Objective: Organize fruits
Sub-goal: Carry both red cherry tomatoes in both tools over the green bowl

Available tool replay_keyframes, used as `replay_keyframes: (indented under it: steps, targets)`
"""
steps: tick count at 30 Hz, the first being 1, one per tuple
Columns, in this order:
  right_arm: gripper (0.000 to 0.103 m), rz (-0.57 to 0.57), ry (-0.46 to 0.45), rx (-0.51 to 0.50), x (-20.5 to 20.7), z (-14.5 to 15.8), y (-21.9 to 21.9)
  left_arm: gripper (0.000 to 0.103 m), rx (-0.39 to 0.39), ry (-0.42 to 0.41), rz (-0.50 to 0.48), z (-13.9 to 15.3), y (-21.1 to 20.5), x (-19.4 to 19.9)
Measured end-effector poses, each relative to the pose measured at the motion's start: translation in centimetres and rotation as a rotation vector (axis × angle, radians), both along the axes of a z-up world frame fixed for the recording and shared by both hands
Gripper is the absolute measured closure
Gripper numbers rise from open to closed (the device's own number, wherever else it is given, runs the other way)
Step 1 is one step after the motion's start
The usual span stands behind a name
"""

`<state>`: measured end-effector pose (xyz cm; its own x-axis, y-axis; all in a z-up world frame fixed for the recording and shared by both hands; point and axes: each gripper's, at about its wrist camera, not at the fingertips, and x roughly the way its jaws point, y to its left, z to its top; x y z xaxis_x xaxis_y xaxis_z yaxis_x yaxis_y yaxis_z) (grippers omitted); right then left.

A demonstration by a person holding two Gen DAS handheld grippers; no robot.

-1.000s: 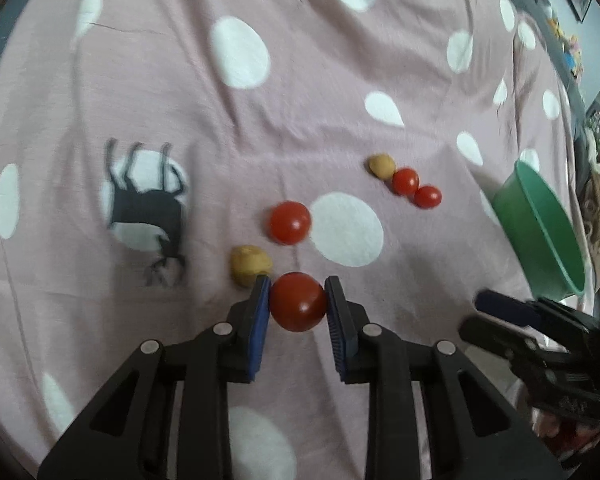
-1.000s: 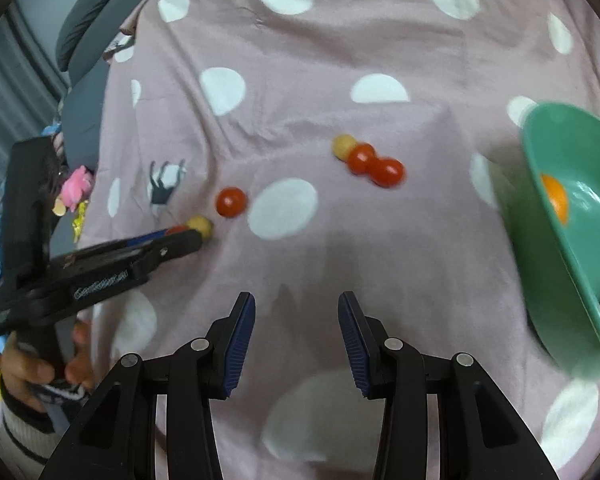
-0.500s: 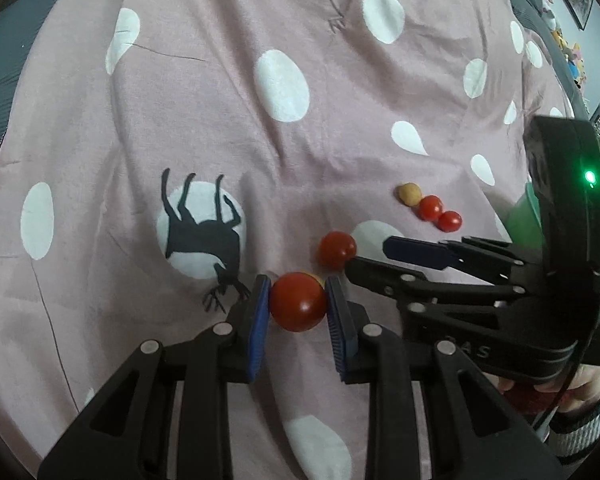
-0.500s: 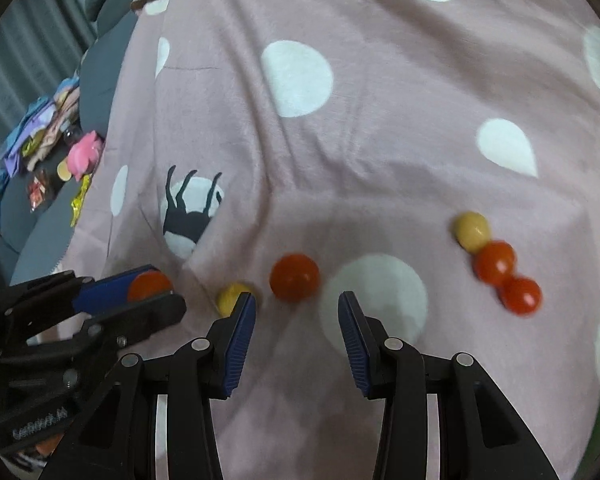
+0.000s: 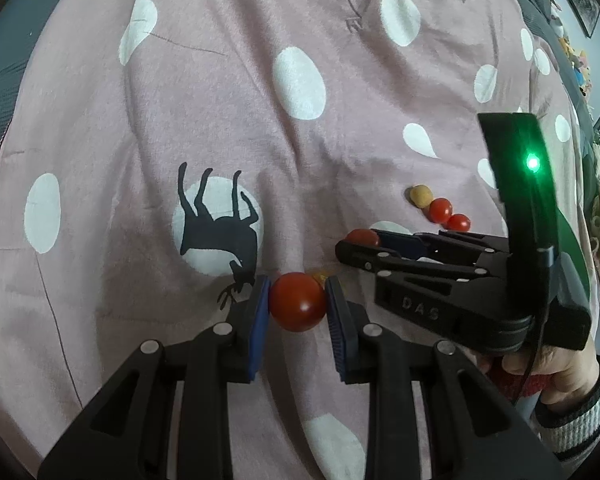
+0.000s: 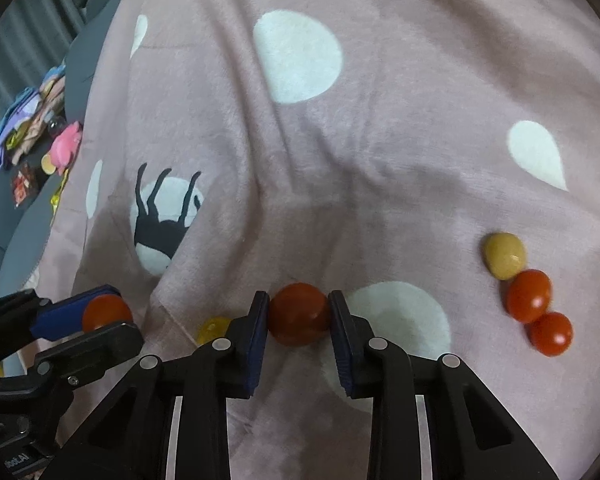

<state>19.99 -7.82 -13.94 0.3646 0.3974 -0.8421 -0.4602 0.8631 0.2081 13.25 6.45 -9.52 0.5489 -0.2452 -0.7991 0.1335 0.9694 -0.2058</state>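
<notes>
1. The left gripper [image 5: 297, 303] is clamped on a red tomato [image 5: 297, 302], just beside the deer print [image 5: 220, 232] on the pink blanket [image 5: 180, 100].
2. The right gripper [image 6: 299, 314] has just closed on a second tomato [image 6: 299, 314], right of that deer print.
3. A yellow fruit [image 6: 504, 255] and two small tomatoes [image 6: 529, 295] lie farther right.

A home (likely a bedroom): polka-dot blanket [image 6: 380, 140], toys [image 6: 66, 146] heaped alongside.

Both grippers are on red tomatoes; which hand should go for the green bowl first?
Probably right: the green bowl shows just behind the right gripper, and the left gripper would have to cross it.
</notes>
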Motion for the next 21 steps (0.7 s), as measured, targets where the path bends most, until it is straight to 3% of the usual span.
replay_keyframes:
  steps: [10,21]
  targets:
    - [0.071,-0.056,-0.042,0.112,-4.7,4.4,-5.8,0.076,0.001,-0.026,-0.039,1.7,-1.8,-2.3]
    - [0.072,-0.159,-0.081,0.176,-10.6,6.0,-10.7,0.076,-0.029,-0.040,-0.145,3.3,-6.6,-5.5]
